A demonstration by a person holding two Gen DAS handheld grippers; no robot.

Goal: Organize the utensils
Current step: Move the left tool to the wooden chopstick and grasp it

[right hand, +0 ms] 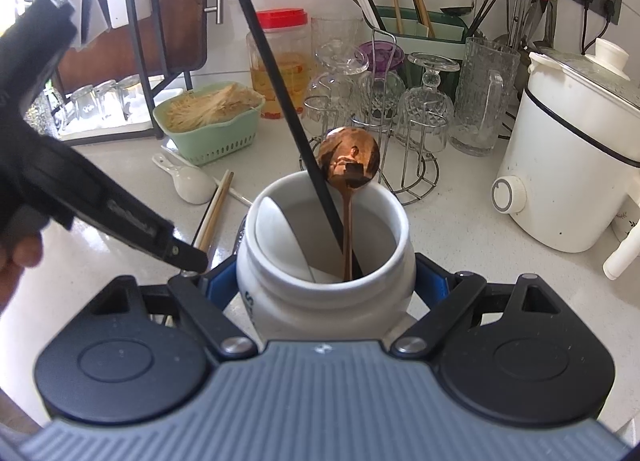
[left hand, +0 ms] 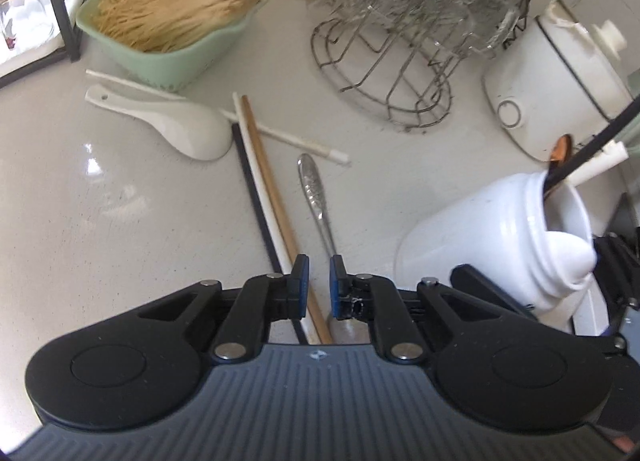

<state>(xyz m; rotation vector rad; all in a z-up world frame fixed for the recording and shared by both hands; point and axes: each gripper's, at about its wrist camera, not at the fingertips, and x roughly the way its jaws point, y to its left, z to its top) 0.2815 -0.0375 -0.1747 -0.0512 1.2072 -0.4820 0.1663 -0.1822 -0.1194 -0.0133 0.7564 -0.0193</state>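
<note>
The left tongs [left hand: 319, 287] have a grey-blue ribbed housing. To either side of this housing sits a rounded black lobe with a shallow round disc pressed into it. Black linkage arms run forward from the housing, pinned with silver round-headed screws, two nearer the housing and two smaller ones farther out. Each arm ends in a black finger [left hand: 299, 285] faced with a blue pad. A small pale mark sits at the housing's front edge, midway.

The right tongs [right hand: 326, 281] are built alike: grey ribbed housing, black lobes with discs, silver screws, blue pads, the same pale mark. Left of that housing, the other tool shows a black body with faint raised lettering.
</note>
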